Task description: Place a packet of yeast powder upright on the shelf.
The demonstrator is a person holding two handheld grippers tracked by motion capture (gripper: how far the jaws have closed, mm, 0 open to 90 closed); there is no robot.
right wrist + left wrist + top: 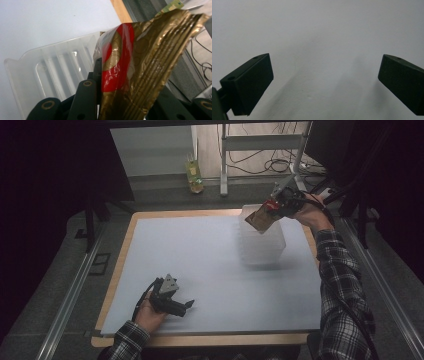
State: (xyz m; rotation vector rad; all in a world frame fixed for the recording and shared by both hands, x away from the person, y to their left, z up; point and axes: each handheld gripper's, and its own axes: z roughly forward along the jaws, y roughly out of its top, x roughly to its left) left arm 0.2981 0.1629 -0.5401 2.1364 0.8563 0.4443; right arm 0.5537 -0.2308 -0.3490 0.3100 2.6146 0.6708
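Note:
A gold and red foil packet (260,218) (140,62) hangs tilted over the near rim of a clear ribbed plastic bin (262,242) (55,72) at the table's far right. My right gripper (281,205) (120,105) is shut on the packet's end, holding it above the bin's opening. My left gripper (187,306) rests low at the front left of the white table mat (200,265), held in a hand. In the left gripper view its black fingers (249,85) stand wide apart over bare white mat (319,37), with nothing between them.
The wooden table edge (200,339) frames the mat. Beyond the far edge stand a metal rack's legs (224,165), floor cables (270,166) and a small yellow-green packet (194,176) on the floor. Metal rails (70,295) run along both sides.

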